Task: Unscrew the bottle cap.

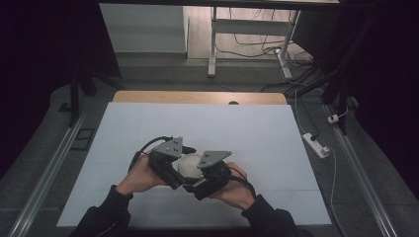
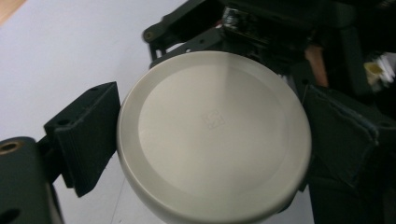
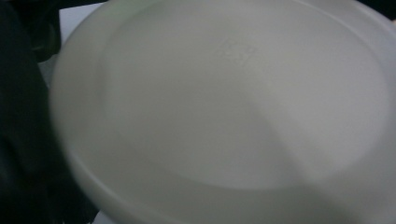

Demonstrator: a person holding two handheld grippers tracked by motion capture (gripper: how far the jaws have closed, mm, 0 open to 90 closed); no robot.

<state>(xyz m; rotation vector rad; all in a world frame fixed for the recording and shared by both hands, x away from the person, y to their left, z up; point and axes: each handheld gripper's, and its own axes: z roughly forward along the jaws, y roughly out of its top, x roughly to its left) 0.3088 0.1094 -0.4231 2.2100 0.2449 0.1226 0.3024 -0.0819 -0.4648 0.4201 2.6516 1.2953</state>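
Jaws of left gripper (image 2: 205,135) clamp round white lid (image 2: 214,135), flat face toward cam; right gripper (image 1: 210,173) jaws: can't tell.

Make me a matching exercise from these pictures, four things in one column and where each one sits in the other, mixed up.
Things:
1. round white container
2. power strip
3. left gripper
4. white sheet

Places:
A. on the floor, right of the table
B. spread over the tabletop
C. between the two grippers, near the front of the table
D. against the container's left side, held in the person's left hand

Pairs: 1-C, 2-A, 3-D, 4-B
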